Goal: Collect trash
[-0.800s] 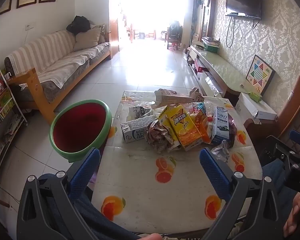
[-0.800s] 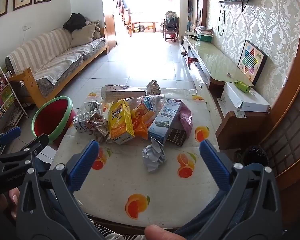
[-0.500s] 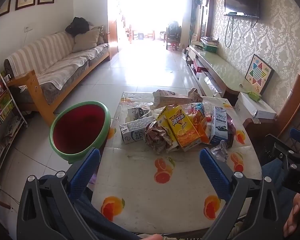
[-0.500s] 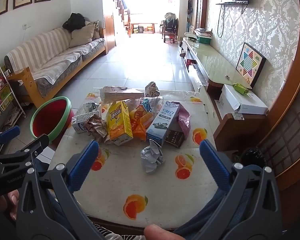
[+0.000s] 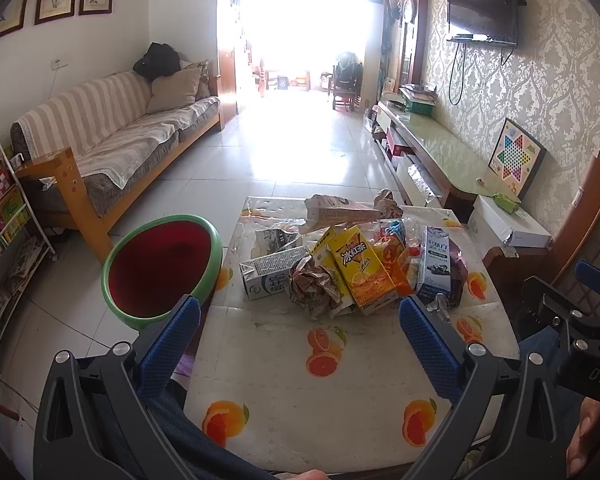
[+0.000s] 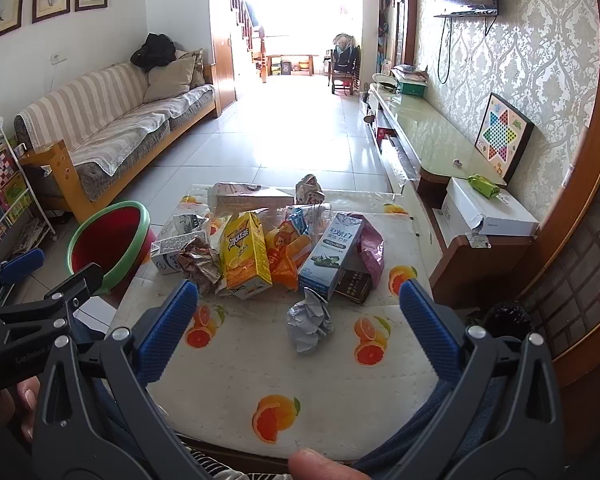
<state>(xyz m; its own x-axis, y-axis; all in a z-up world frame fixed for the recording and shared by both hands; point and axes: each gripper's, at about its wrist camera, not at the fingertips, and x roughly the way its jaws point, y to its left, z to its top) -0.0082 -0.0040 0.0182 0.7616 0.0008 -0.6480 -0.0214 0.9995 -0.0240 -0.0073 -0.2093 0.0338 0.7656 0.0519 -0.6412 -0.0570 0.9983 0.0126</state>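
A heap of trash lies mid-table: a yellow drink carton (image 5: 358, 270) (image 6: 244, 254), a white milk carton (image 5: 270, 274), a blue-white box (image 6: 332, 250), crumpled brown paper (image 5: 314, 290) and a grey foil ball (image 6: 309, 320) nearest the front. A green-rimmed red bin (image 5: 162, 266) (image 6: 108, 240) stands on the floor at the table's left. My left gripper (image 5: 300, 320) hangs open over the near table, short of the heap, nothing between its blue pads. My right gripper (image 6: 298, 308) is open too, the foil ball seen between its fingers but untouched.
The low table (image 5: 284, 392) has an orange-print cover. A striped sofa (image 5: 112, 140) lines the left wall, a book rack (image 5: 0, 220) stands at far left, and a long TV cabinet (image 6: 428, 140) with a white box (image 6: 484, 210) runs along the right. Tiled floor stretches beyond.
Both views have edged slightly closer to the heap; the foil ball sits a little nearer my right fingers. Both grippers stay open.
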